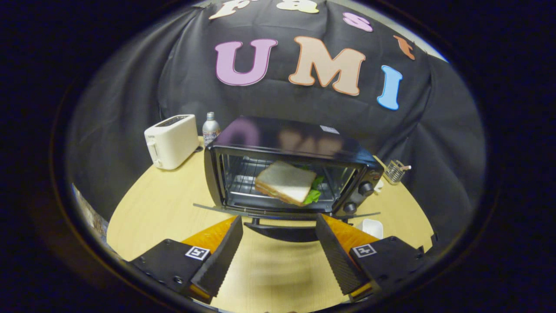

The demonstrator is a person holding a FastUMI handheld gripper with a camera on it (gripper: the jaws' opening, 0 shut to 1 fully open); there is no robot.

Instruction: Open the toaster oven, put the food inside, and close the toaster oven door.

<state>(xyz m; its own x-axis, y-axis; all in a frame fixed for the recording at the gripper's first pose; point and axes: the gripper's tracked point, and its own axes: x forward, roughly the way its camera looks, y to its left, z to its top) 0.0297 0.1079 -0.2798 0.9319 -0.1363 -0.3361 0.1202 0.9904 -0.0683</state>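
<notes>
1. The gripper sits at lower centre with its fingers spread wide, holding nothing.
2. The sandwich lies inside the toaster oven at mid-frame, on the rack.
3. The door hangs open, flat just beyond the fingertips; judging by this, closing is what remains. It should be lifted from under its front edge and swung up evenly.
4. The round wooden table carries a white toaster and bottle at upper left, a wire basket at right.

The black toaster oven, door down, holds 1 tilted sandwich, seemingly on its rack.
</notes>
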